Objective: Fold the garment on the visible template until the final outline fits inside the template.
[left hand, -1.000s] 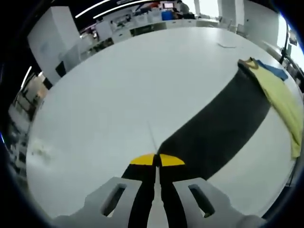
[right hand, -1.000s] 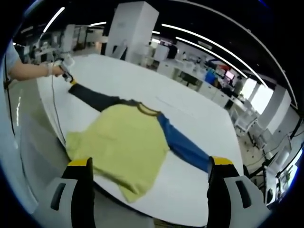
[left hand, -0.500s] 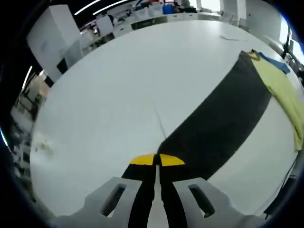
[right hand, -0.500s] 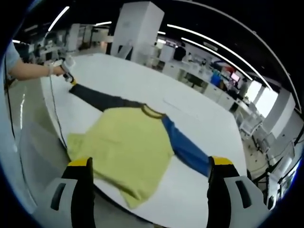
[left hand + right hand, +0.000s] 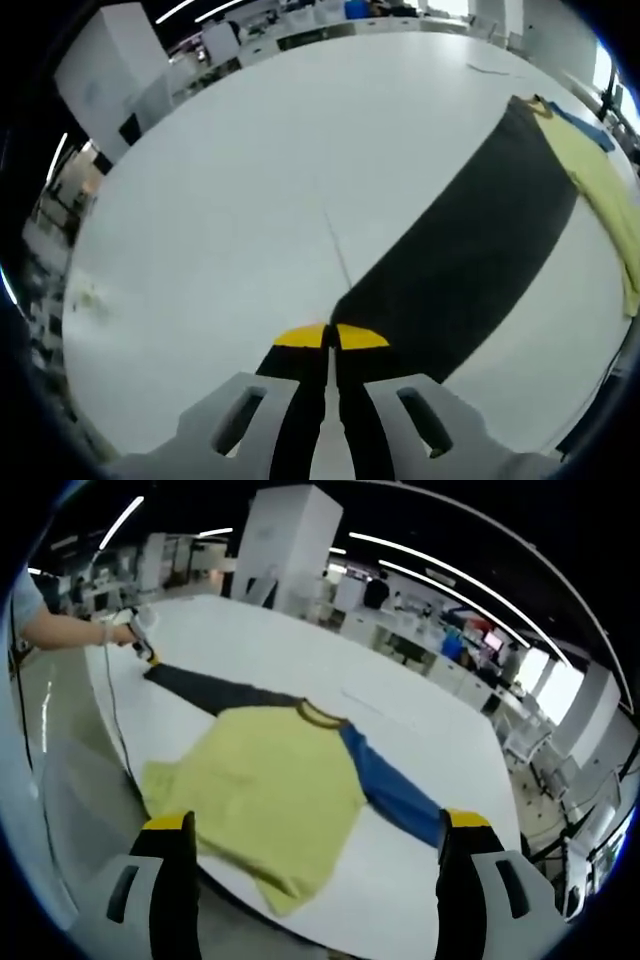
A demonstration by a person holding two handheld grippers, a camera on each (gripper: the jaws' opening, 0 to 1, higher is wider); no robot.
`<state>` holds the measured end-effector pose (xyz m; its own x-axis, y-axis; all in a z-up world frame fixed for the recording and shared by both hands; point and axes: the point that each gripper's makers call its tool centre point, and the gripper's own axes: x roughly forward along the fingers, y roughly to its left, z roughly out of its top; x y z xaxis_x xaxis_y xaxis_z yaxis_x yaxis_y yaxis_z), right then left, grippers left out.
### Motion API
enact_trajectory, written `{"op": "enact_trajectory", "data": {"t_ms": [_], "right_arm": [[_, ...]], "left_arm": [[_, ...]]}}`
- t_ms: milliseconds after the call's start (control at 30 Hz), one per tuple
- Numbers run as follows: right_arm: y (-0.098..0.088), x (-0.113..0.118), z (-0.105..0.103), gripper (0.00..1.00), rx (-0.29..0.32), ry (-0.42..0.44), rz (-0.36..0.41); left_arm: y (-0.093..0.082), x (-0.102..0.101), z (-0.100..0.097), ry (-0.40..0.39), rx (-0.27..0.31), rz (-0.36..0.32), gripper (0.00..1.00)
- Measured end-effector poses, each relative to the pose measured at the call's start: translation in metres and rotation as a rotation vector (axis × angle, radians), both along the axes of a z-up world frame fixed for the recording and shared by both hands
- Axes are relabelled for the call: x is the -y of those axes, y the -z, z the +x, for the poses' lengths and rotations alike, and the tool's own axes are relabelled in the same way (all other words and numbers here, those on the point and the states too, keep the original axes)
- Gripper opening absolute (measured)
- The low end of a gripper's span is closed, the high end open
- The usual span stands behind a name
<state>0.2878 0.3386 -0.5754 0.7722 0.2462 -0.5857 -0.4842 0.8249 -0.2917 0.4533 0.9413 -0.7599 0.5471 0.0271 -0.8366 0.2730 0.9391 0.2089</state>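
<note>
Two grippers: the left gripper [image 5: 331, 338] is clamped on the dark sleeve [image 5: 470, 250] cuff, the right gripper [image 5: 312, 832] spread wide, holding nothing. The shirt [image 5: 270, 785] lies flat on the table [image 5: 230, 200], its hem at the near edge, blue sleeve [image 5: 390, 790] stretched right. Bare tabletop extends beyond the collar.

A broad white counter [image 5: 260, 645] stretched through an open-plan office, a thin seam [image 5: 335, 250] running across its surface. Behind it stood a large white pillar [image 5: 285, 540], rows of desks [image 5: 420, 650] with monitors [image 5: 492, 640], and long ceiling light strips [image 5: 450, 575]. A cable [image 5: 112, 720] trailed over the counter's near edge.
</note>
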Motion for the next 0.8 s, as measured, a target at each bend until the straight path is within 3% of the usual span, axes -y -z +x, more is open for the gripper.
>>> {"op": "enact_trajectory", "data": {"t_ms": [567, 800], "right_arm": [[0.001, 0.004, -0.003, 1.00, 0.019, 0.013, 0.013], [0.005, 0.010, -0.004, 1.00, 0.021, 0.006, 0.034]], "left_arm": [[0.000, 0.002, -0.001, 0.036, 0.007, 0.059, 0.00], [-0.017, 0.008, -0.002, 0.036, 0.042, 0.064, 0.08]]}}
